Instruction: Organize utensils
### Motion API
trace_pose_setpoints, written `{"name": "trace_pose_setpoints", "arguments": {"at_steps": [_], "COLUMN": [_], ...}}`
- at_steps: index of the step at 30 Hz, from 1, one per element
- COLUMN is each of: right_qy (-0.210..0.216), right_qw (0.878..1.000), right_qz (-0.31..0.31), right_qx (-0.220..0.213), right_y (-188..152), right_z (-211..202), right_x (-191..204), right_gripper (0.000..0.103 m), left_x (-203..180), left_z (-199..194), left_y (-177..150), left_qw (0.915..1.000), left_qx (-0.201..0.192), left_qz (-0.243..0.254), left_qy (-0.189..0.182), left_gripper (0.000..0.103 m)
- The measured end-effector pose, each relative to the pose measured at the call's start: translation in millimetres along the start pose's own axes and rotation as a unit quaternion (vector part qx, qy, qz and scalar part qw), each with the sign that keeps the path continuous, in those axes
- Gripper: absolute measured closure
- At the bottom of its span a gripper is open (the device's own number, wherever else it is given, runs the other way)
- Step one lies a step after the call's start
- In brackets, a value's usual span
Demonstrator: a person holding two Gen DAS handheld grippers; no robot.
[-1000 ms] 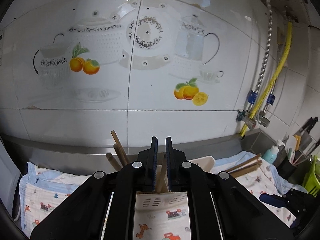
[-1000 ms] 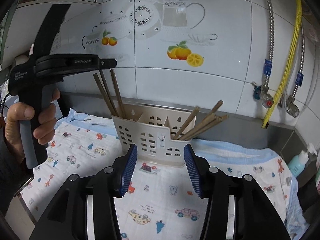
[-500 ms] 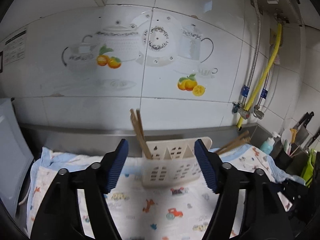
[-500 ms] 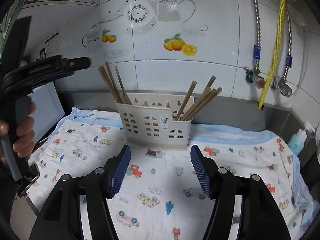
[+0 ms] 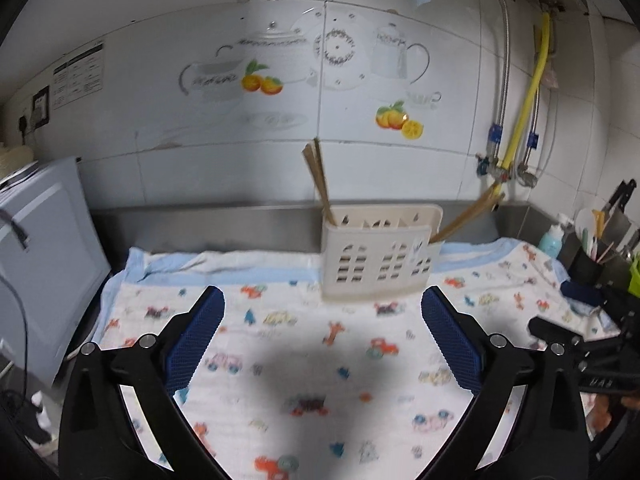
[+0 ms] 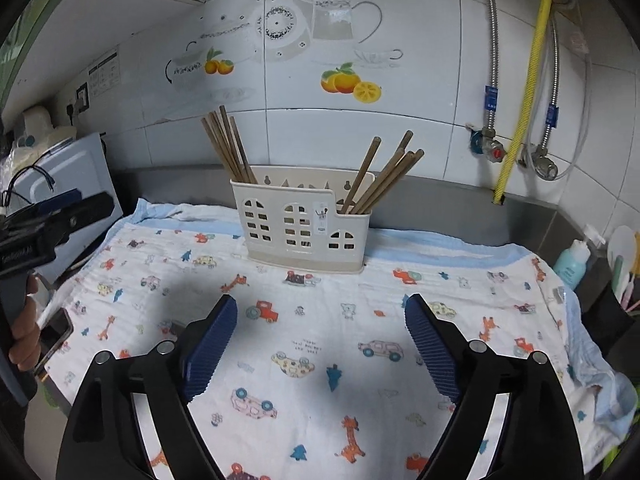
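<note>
A cream plastic utensil holder (image 6: 304, 224) stands on a printed cloth (image 6: 320, 340) near the back wall. Several brown chopsticks (image 6: 228, 144) lean left in its left compartment and several more chopsticks (image 6: 384, 176) lean right in its right compartment. The holder also shows in the left wrist view (image 5: 380, 256) with chopsticks (image 5: 318, 176) sticking up. My left gripper (image 5: 322, 332) is open and empty, well back from the holder. My right gripper (image 6: 320, 340) is open and empty, in front of the holder.
A white appliance (image 5: 36, 264) stands at the left. Hoses and valves (image 6: 516, 120) hang on the tiled wall at the right. A blue bottle (image 6: 574, 262) and a dark caddy of kitchen tools (image 5: 600, 248) sit at the right edge.
My left gripper opened from shut above the holder, letting go of a chopstick there, and pulled back and down. My right gripper also drew back and opened wider.
</note>
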State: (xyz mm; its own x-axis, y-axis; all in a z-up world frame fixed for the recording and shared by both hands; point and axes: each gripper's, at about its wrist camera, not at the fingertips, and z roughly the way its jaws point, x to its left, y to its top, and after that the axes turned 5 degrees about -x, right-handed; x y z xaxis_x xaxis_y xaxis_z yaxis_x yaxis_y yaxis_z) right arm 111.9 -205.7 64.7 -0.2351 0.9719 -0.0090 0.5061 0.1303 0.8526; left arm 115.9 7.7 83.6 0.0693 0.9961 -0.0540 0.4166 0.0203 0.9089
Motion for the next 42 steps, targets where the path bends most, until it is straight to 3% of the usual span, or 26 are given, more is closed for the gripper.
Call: {"name": "trace_pose_setpoints", "arguments": {"at_steps": [10,29,42], "right_qy": [0.002,-0.024,-0.028], "right_qw": [0.999,1.0,0.999], "right_qz": [0.035,0.02,0.024], "right_qx": [0.005,-0.001,0.004], "right_y": [-20,-38,-44], "right_z": [-20,-46,-50], "right_x": [0,20,21], "right_gripper": [0.015,0.012,0.012], "left_x": [6,22,15], "left_z": [-34,-63,-63], "left_y": [-31,-56,-64], "left_qw": [0.9987,0.9986,0.9987], "left_qx": [0.018,0.024,0.036], "left_qz": [0.04,0.026,0.027], "left_qy": [0.024,0.039,0.023], "left_gripper": [0.005,0.005,0.005]}}
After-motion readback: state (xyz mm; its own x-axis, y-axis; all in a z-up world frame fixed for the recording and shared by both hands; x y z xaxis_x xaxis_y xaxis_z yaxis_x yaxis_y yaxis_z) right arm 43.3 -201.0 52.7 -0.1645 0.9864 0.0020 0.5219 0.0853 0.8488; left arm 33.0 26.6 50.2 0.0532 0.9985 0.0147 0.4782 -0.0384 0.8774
